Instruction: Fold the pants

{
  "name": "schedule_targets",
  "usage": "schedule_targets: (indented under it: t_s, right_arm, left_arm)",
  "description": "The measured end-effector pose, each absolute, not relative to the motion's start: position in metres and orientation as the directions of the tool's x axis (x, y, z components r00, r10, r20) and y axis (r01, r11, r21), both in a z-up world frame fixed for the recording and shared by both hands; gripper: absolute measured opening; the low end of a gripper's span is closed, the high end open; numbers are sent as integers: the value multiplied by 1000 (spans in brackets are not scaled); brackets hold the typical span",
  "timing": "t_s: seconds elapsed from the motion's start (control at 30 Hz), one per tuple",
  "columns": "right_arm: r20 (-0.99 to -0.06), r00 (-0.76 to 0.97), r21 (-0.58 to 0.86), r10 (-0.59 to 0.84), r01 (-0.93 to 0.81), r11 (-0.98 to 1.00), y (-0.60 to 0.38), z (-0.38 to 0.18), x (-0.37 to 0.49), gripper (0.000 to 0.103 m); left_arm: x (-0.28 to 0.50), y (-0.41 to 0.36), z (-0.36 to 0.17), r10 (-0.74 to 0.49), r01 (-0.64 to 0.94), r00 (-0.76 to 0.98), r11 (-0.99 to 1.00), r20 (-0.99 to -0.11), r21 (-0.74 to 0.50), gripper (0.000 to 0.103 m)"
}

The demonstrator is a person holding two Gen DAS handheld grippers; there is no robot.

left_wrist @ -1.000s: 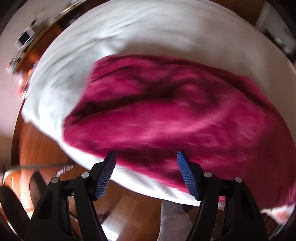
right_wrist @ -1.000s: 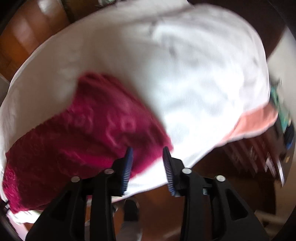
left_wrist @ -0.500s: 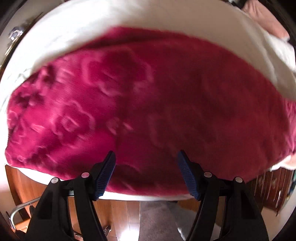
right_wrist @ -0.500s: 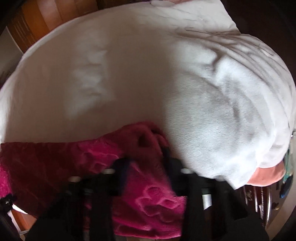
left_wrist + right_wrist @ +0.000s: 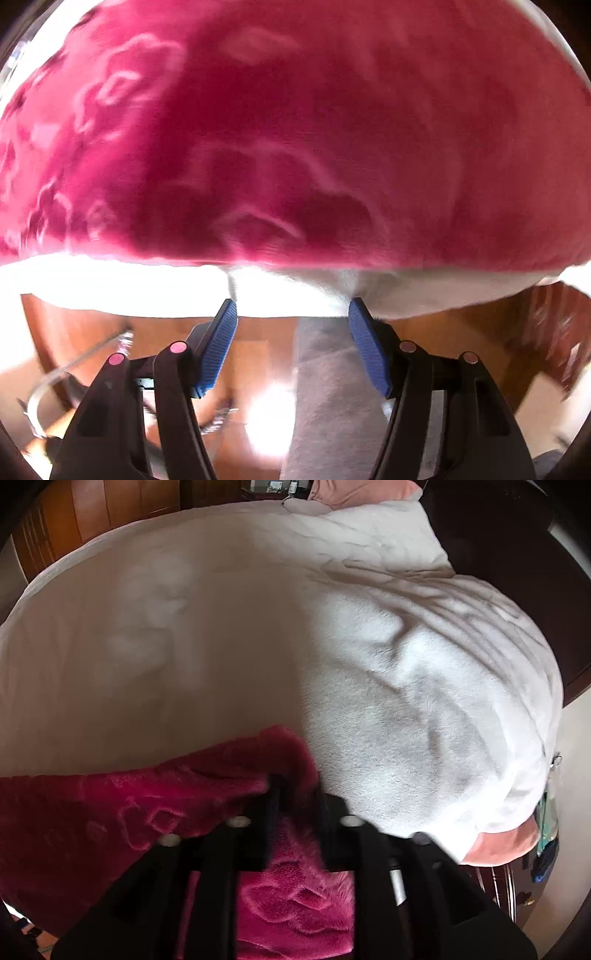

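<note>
L gripper: left gripper (image 5: 291, 310) now low at the bed's near edge; jaws just narrowed a bit, nothing between, tips at the white fleece bedcover (image 5: 110, 288).
R gripper: right gripper (image 5: 295, 794) jaws just eased wider but grasping a bunched corner of the magenta embossed plush pants (image 5: 122, 812).
Meaning: corner secured, fold prob. starting.
Room: wide bare cover beyond; pink pillow (image 5: 362, 489) far.

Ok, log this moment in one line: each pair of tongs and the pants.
left tongs: open, at bed edge, empty | right tongs: jaws around corner fold, grip unclear | pants: magenta fleece, on white blanket | fold: underway
</note>
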State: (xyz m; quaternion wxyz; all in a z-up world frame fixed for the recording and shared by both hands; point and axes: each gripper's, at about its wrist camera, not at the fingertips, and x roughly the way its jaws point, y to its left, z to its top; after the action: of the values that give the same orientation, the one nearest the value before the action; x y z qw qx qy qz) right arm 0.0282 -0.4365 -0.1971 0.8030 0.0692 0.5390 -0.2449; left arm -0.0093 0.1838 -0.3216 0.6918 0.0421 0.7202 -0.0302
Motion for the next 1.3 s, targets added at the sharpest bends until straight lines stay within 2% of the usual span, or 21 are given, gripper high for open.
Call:
schedule_targets:
  t_s: [0.03,0.07,0.27,0.43,0.6,0.8,0.97,1.07,1.17,1.3]
  right_arm:
    - [-890,310,-158,-333,476,865,-435,-192,26,47]
    - [-883,320,-162,-344,480,862,-433,-188,24,55]
    - [-837,372,-191,-400,487,852,-401,-166,14,55]
    - [-806,433,-169,-405,487,857,-353,-143,18,55]
    - [-843,469,-53,-264,415,908,-285,-144,53,55]
    - [-887,462,127,27,187,974,-151,-168,130,55]
    - [-891,408,236,199,42,971,-59,-187,182,55]
    - [-893,355,278,278,-50,959,-12,-198,207,55]
    - [-909,296,272,293,-112,956,21,-213,224,58]
    - [-936,215,250,280,-156,956,51,-236,233,58]
  left_arm:
    - [-1,188,-313,5,94,-12,996,-1000,4,63]
    - [3,191,-305,-2,93,13,996,-1000,-1,63]
    - [28,196,-254,-41,97,145,995,-989,-27,63]
    - [64,234,-230,-55,45,209,998,-976,-47,63]
    - [93,290,-206,-32,-28,251,999,-967,-40,63]
    - [123,381,-193,14,-123,267,992,-963,-19,69]
    - [139,447,-198,31,-231,249,973,-968,-29,70]
    - [144,473,-204,-17,-265,230,961,-973,-79,71]
    - [161,499,-210,-94,-283,220,946,-971,-155,72]
    - [160,495,-239,-192,-271,206,931,-960,-244,75]
